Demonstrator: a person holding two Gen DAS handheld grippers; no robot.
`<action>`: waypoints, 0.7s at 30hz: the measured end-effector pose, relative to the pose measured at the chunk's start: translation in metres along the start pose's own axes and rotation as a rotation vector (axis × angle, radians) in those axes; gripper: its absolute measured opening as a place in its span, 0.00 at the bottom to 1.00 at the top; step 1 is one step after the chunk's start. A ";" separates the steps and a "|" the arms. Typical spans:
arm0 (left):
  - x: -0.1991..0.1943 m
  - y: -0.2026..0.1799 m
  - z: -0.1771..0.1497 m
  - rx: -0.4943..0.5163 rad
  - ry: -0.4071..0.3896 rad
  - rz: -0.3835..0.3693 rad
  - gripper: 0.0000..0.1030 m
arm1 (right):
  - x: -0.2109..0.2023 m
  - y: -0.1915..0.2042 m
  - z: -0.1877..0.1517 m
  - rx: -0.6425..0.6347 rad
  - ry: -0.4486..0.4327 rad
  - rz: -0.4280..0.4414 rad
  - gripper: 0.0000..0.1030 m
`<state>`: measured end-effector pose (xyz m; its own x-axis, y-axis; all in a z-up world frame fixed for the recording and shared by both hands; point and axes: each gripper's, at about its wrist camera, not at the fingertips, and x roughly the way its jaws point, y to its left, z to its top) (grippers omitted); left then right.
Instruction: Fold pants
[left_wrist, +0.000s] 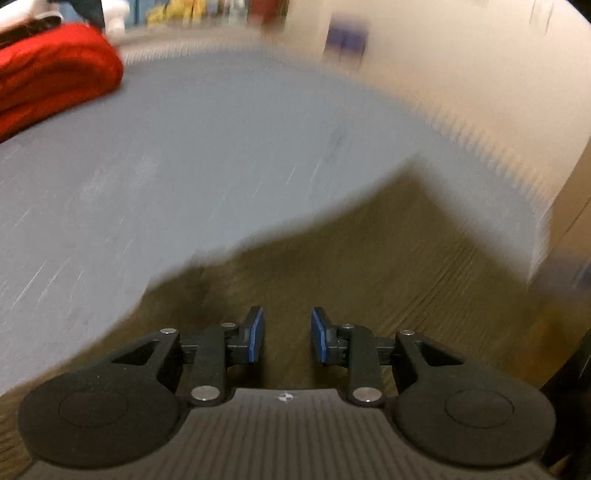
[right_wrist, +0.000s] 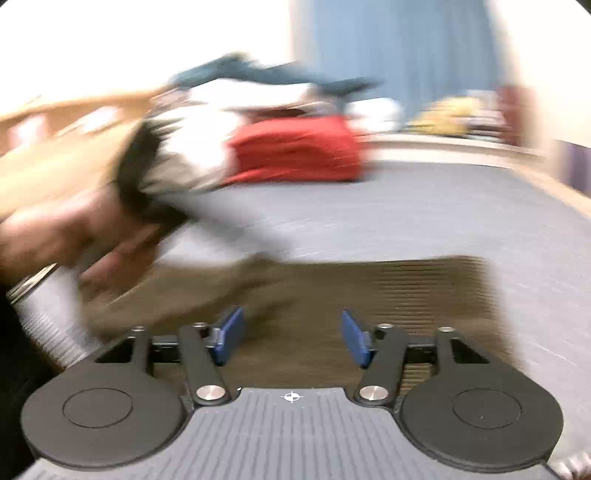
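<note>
Left wrist view is smearing: pants (left_wrist: 369, 266) lying on the grey surface (left_wrist: 221, 147), nearer than the red pile (left_wrist: 55, 74). Left gripper (left_wrist: 287, 334) and right gripper (right_wrist: 291, 336) gaping, empty. Probably pre-grasp; pinch an edge cleanly.

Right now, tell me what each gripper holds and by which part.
Nothing. The left gripper and the right gripper are both open with bare pads, hovering over the brown pants.

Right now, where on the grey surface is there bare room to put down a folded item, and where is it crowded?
Free: the grey surface between the brown pants and the red folded cloth, and to the right of the pants. Crowded: the far left corner, where the red cloth and the blurred clothes pile lie.
</note>
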<state>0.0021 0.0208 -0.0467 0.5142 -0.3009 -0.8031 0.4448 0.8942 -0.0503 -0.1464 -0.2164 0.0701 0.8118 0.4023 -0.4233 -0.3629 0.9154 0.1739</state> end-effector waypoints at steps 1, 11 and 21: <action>0.009 0.004 -0.005 -0.011 0.032 0.030 0.44 | -0.002 -0.011 0.000 0.047 -0.017 -0.099 0.70; -0.032 0.011 0.014 -0.112 -0.138 0.008 0.50 | 0.008 -0.111 -0.020 0.552 0.126 -0.459 0.72; -0.040 -0.021 0.008 -0.029 -0.157 0.009 0.52 | 0.020 -0.120 -0.036 0.729 0.176 -0.327 0.63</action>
<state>-0.0220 0.0114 -0.0092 0.6275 -0.3388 -0.7011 0.4191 0.9058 -0.0626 -0.1033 -0.3189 0.0086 0.7191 0.1608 -0.6760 0.3184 0.7884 0.5263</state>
